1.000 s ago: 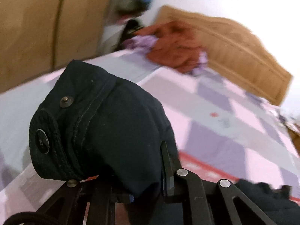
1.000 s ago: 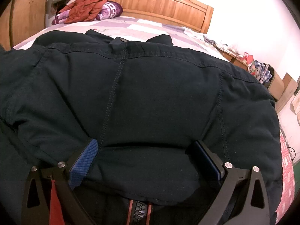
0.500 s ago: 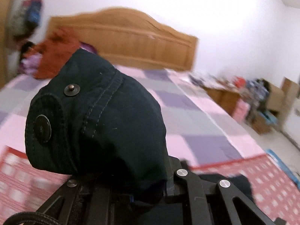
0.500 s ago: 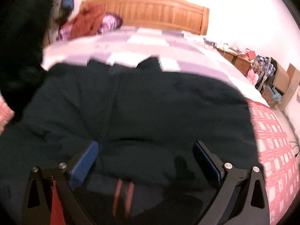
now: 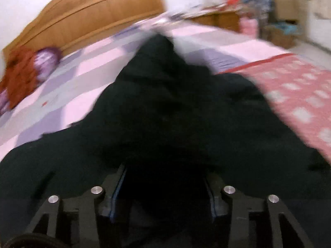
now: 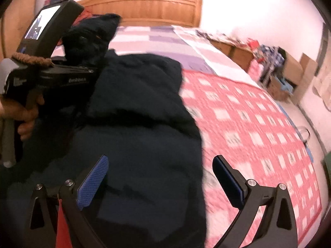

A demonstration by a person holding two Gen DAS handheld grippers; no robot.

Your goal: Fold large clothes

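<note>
A large dark navy jacket lies bunched on the bed. In the left wrist view the jacket fills the middle, blurred. My left gripper has its fingers apart with dark cloth between and over them; the tips are hidden. In the right wrist view the left gripper's body sits at the left with the jacket's cuff still bunched at its front. My right gripper is open and empty above the jacket's right edge.
The bed carries a pink checked blanket on the right and a purple and pink quilt toward the wooden headboard. A pile of red-brown clothes lies near the headboard. Boxes and clutter stand on the floor to the right.
My left gripper has swung right across the bed with the cuff, and its fingers have spread apart. My right gripper has lifted off the jacket and moved right, still open.
</note>
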